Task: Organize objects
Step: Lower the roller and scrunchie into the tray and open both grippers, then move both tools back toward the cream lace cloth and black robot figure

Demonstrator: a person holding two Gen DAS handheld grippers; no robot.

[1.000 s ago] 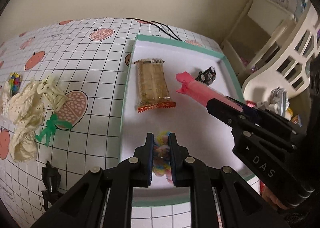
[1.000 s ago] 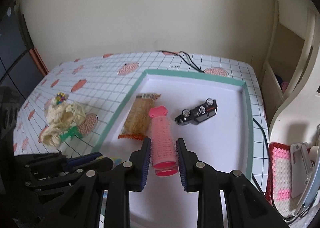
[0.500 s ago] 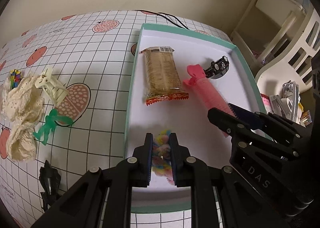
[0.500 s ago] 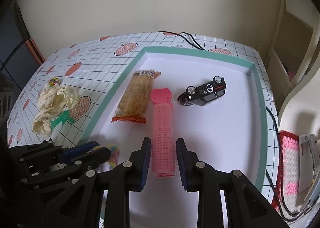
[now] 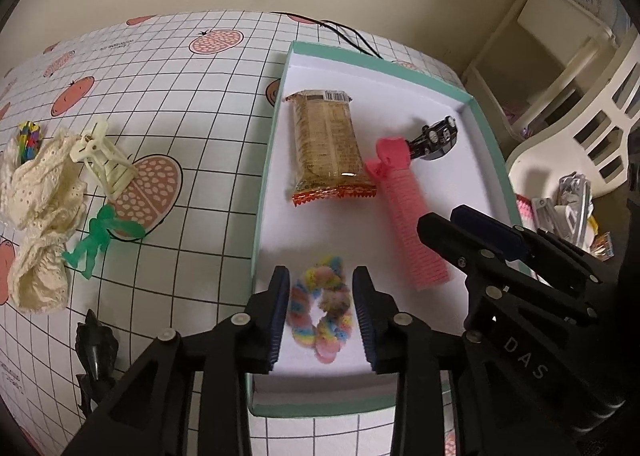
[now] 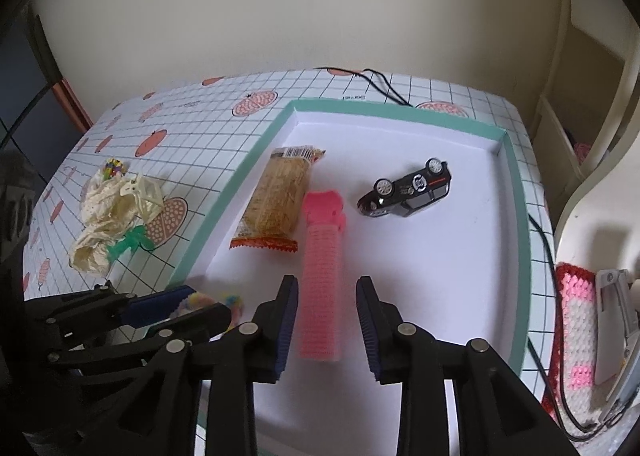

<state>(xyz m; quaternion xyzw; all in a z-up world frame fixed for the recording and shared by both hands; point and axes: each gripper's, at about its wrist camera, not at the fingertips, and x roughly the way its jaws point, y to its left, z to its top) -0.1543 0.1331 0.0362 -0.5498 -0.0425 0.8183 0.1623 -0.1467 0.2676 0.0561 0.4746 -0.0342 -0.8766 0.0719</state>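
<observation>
The pastel scrunchie (image 5: 321, 313) is lying flat on the white floor of the teal-rimmed tray (image 5: 262, 191), in the near left corner. The left gripper (image 5: 322, 312) is hovering over it with jaws spread; the scrunchie is sitting between the two fingers, and neither blue pad appears to be pressing on it.

The pink hair roller (image 6: 321, 280) is lying lengthwise in the middle of the tray, its flared end pointing toward the far wall. The right gripper (image 6: 327, 326) is positioned over the near end of the roller with jaws spread wide, a visible gap showing on each side of the roller.

The wrapped snack bar (image 5: 326, 145) is resting just beside the roller on the left, parallel to it. The black toy car (image 6: 406, 189) is lying on its side, wheels facing up, to the right of the roller's flared end.

Outside the tray, on the checked tablecloth (image 5: 200, 103), the following items are sitting together: a cream lace cloth (image 5: 38, 215), a cream claw clip (image 5: 104, 161), a green toy figure (image 5: 98, 242) and a small multicoloured object (image 5: 28, 135). A dark object (image 5: 94, 360) is lying nearer the left gripper; its type cannot be determined.
</observation>
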